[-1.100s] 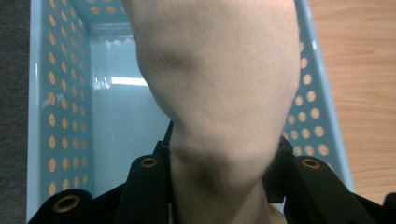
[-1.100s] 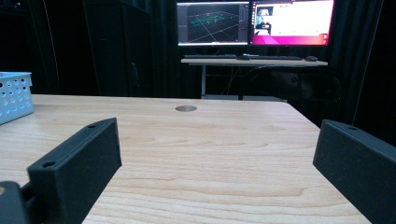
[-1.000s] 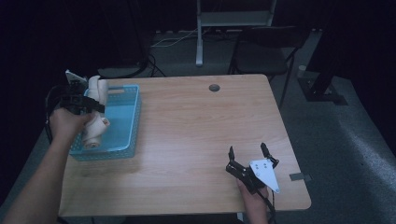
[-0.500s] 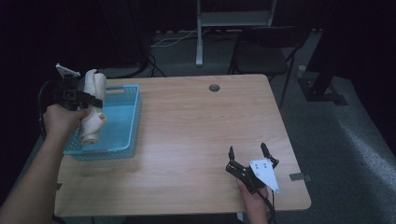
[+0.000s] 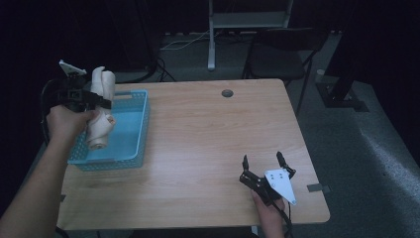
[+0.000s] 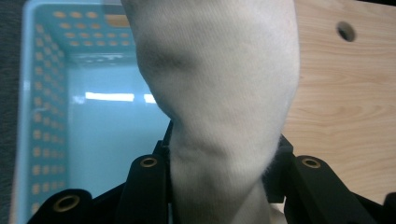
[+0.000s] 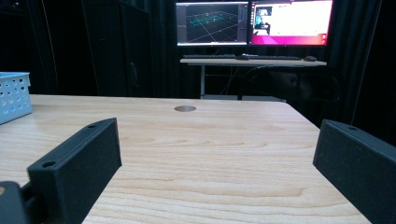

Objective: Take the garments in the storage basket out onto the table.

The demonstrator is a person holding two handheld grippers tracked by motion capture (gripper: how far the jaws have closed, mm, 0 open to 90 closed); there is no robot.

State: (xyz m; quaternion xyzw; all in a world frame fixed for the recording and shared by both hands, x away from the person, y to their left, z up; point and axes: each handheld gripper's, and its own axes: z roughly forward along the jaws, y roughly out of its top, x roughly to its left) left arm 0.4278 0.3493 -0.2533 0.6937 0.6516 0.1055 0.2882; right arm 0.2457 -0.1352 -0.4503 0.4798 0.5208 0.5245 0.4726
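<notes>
At the far left of the high view, the left gripper (image 5: 94, 101) is held above the near-left part of the blue basket (image 5: 140, 134), which serves here as the landmark. Its fingers are clamped on a cream-coloured soft toy (image 5: 100, 111) — a pale, plush, upright shape whose upper end rises above the gripper and whose lower end hangs over the basket's interior. In the left gripper view the toy's knitted fabric (image 6: 219, 93) is seen pinched between the two black fingers (image 6: 144, 186), with the perforated basket wall (image 6: 42, 130) and its glossy floor below and behind it. Whether the toy's lower end touches the basket floor cannot be told.

The basket is set on the left part of the wooden tabletop (image 5: 208, 144), with a small round hole (image 5: 227, 92) seen to the right of it, near the far edge.

Well to the right of the basket, near the tabletop's near edge, the right gripper (image 5: 262, 163) is held low — its fingers are spread wide apart with nothing between them. In the right gripper view the two fingers (image 7: 79, 158) frame bare wood, a corner of the basket (image 7: 14, 95) is seen at the left, and two lit monitors (image 7: 254, 23) stand on a desk beyond.
</notes>
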